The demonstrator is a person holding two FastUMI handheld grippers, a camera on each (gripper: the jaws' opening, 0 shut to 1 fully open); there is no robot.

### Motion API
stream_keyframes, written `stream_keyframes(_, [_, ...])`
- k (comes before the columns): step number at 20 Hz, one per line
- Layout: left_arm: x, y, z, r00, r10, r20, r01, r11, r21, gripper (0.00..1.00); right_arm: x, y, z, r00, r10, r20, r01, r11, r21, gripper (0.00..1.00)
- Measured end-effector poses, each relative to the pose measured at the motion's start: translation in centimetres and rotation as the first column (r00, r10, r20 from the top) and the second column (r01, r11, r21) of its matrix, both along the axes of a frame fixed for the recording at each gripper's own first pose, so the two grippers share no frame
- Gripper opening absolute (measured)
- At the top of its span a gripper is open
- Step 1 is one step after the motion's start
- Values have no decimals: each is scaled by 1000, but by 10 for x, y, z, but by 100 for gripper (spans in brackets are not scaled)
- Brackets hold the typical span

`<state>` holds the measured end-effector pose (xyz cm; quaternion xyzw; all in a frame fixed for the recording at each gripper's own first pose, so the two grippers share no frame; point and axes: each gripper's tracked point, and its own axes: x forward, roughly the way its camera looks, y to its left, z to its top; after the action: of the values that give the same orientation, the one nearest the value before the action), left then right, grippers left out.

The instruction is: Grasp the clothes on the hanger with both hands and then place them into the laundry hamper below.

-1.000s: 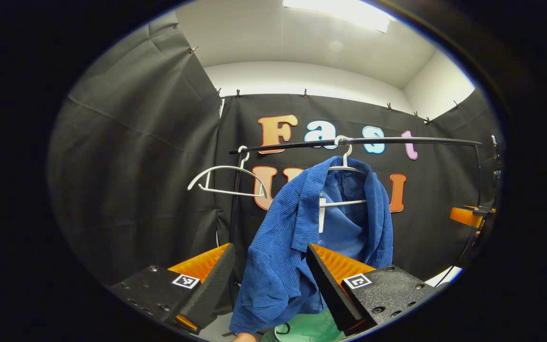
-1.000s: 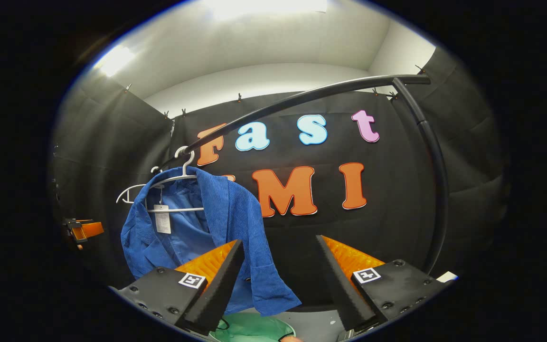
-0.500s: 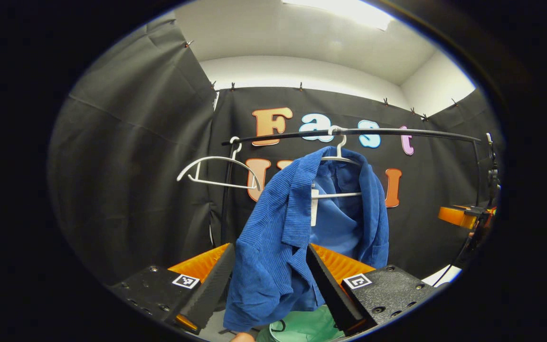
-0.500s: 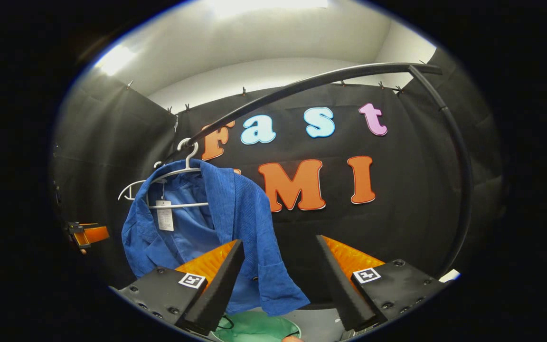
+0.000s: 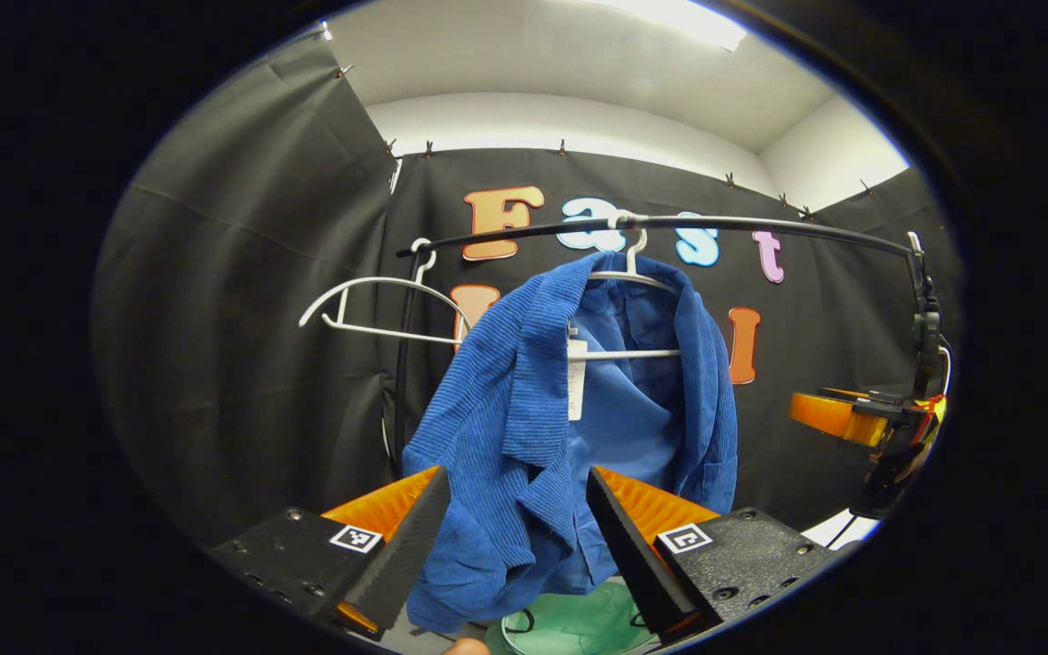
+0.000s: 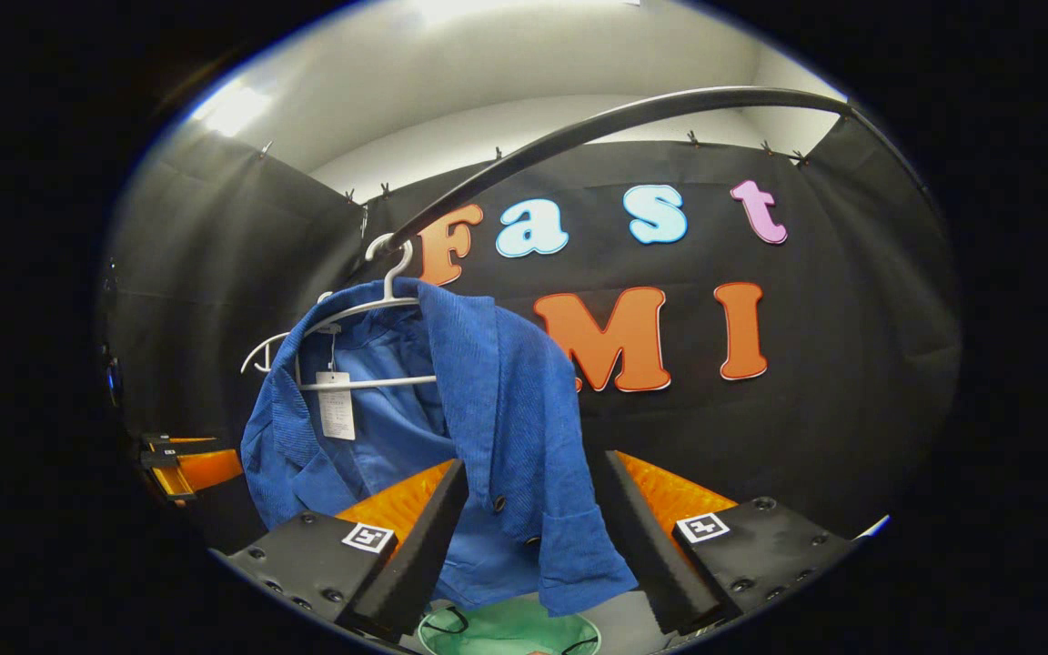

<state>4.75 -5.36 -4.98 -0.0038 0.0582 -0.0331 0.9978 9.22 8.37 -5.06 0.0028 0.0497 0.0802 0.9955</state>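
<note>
Approach step: both grippers, left (image 5: 513,518) and right (image 6: 529,509), spread wide around blue corduroy jacket (image 5: 524,428) at frame centre on white hanger (image 5: 630,273); next, pinch fabric.

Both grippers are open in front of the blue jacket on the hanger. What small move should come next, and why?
Probably ease both grippers a little further forward, then close. In each gripper view the blue jacket hangs between open jaws, but whether the cloth is deep enough to be pinched cannot be told. It is still draped on the white hanger, above the green hamper.
</note>
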Motion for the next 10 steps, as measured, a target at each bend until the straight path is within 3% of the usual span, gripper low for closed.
stream_keyframes(2, [7, -5, -4, 1000, -2, -10, 2, 1000, 0, 92, 13, 10, -7, 1000, 14, -15, -14, 1000, 5, 89])
stream_keyframes(5, [15, -7, -6, 1000, 4, -18, -4, 1000, 12, 95, 33, 21, -16, 999, 35, -27, -34, 999, 38, 89])
stream_keyframes(6, [22, -10, -10, 1000, 4, -24, -3, 1000, 18, 95, 39, 23, -19, 999, 38, -33, -36, 998, 49, 97])
stream_keyframes(10, [51, -20, -20, 999, 6, -45, -5, 1000, 31, 92, 66, 21, -14, 1000, 10, 7, -10, 999, 36, 97])
